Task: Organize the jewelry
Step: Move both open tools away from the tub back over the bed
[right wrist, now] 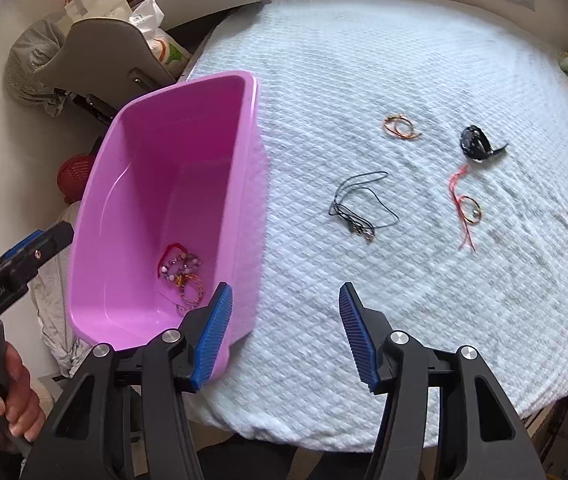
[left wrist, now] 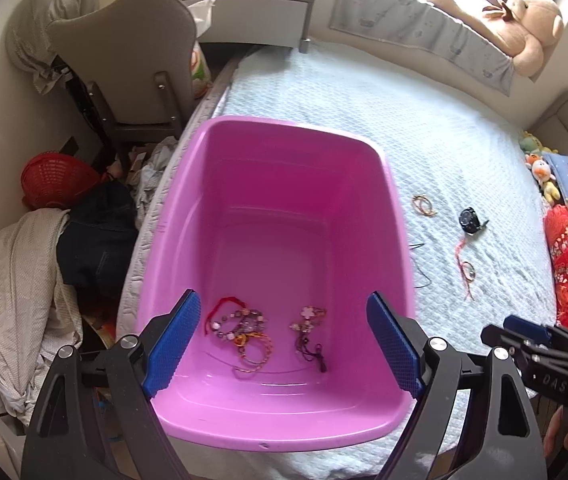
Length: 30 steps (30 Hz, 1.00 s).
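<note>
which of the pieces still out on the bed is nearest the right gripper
The black cord necklace, lying closest ahead of the right gripper. The gold bangle, black watch and red-string bracelet lie farther off.

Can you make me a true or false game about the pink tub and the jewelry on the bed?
1. The pink tub already has some jewelry in it. True.
2. The black watch lies inside the tub. False: it lies out on the bed cover, beside the orange bracelet.
3. The right gripper is squeezing a necklace. False: its jaws stand apart with nothing between them, over the bed cover.
4. A black cord necklace lies on the bed cover, outside the tub. True.
5. The left gripper is open, over the tub. True.
6. The tub sits on the floor. False: it rests at the edge of the bed.
</note>
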Each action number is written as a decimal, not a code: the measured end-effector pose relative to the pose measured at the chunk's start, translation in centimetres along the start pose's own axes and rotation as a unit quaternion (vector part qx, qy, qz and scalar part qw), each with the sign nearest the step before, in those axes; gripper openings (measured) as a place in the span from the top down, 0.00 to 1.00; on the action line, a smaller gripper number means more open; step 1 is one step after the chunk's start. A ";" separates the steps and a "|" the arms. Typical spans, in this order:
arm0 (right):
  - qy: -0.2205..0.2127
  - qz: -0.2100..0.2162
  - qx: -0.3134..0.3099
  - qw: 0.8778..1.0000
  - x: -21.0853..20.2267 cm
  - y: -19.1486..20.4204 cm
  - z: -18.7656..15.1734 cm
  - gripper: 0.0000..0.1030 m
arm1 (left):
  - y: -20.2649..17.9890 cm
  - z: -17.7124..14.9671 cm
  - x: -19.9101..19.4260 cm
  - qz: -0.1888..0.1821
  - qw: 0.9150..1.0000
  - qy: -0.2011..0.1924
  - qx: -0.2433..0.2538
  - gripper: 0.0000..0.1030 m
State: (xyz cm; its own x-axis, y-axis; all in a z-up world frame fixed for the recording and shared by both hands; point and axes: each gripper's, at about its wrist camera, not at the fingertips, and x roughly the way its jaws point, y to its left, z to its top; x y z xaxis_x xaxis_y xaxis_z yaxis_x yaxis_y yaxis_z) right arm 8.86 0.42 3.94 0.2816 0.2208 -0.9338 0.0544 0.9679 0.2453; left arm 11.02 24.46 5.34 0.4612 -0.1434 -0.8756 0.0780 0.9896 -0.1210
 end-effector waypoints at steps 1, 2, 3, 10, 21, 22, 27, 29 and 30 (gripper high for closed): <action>-0.002 -0.001 0.006 1.000 -0.6 -0.8 -0.7 0.47 | -0.7 -0.1 -0.1 -0.003 1.000 -0.002 0.001 0.19; -0.005 -0.002 0.012 1.000 -1.1 -1.7 -1.3 0.45 | -1.5 -0.3 -0.2 -0.004 1.000 -0.005 0.003 0.19; -0.007 -0.002 0.020 1.000 -1.5 -2.6 -1.9 0.44 | -2.4 -0.5 -0.3 -0.005 1.000 -0.007 0.004 0.19; -0.011 -0.014 0.049 0.999 -4.0 -10.0 -6.2 0.44 | -8.5 -2.7 -1.1 -0.017 1.000 -0.015 0.011 0.19; -0.054 -0.012 0.024 0.998 -9.9 -23.5 -10.3 0.38 | -19.0 -8.8 -3.0 0.015 0.999 -0.019 -0.022 0.18; -0.053 -0.010 0.021 0.998 -10.0 -24.7 -10.7 0.38 | -20.0 -9.4 -3.1 0.020 0.999 -0.020 -0.022 0.18; -0.048 -0.008 0.004 0.999 -10.1 -28.8 -12.0 0.38 | -23.5 -12.0 -3.6 0.029 0.998 -0.015 -0.052 0.18; -0.043 -0.004 0.011 0.999 -9.5 -30.0 -12.3 0.38 | -24.6 -12.9 -3.6 0.028 0.998 -0.008 -0.057 0.16; -0.040 -0.001 0.014 0.999 -9.1 -30.4 -12.4 0.38 | -25.2 -13.1 -3.4 0.030 0.998 -0.004 -0.054 0.16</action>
State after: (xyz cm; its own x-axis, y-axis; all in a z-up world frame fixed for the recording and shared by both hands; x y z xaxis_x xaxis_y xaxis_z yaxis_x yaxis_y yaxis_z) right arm -7.23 -29.58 1.75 0.3563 0.2075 -0.9111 0.0817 0.9644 0.2515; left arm -4.08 0.19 5.21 0.4700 -0.0839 -0.8786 -0.0457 0.9918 -0.1191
